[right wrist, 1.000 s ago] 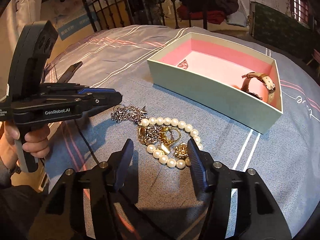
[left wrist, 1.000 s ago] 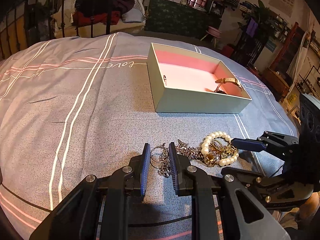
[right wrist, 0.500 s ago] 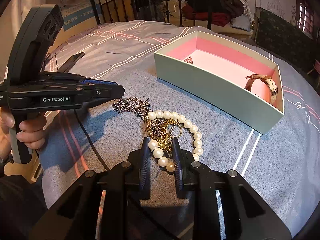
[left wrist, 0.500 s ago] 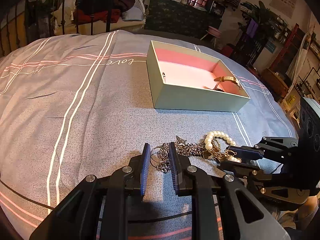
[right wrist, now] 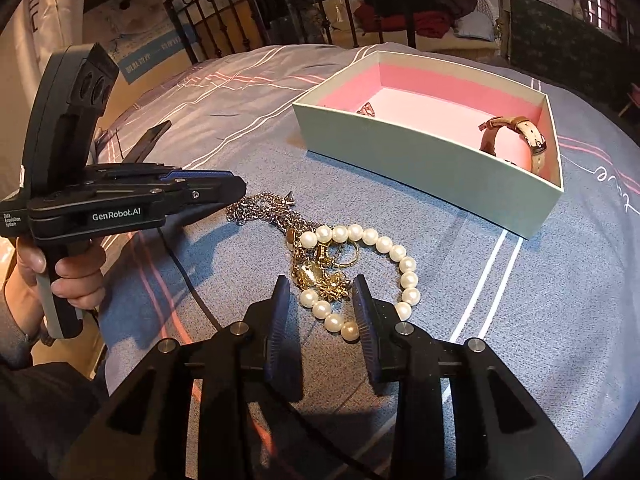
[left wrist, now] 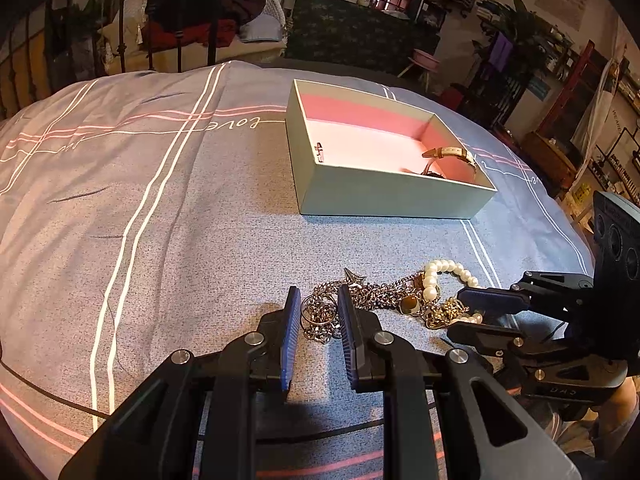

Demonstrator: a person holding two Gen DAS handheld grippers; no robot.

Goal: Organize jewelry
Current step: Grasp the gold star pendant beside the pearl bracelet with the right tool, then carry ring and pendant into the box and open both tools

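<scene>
Looking along the left gripper (left wrist: 316,316), its jaws stand narrowly apart around a tangle of silver chain (left wrist: 320,314) on the grey bedspread (left wrist: 160,240); whether the pads press it, I cannot tell. A green box (left wrist: 384,196) with a pink lining lies beyond, a watch (left wrist: 452,154) inside.

From the right wrist, the right gripper (right wrist: 320,304) is opening, its jaws either side of the pearl bracelet (right wrist: 400,264) and gold pieces (right wrist: 320,276), the right pad just beside one pearl.
</scene>
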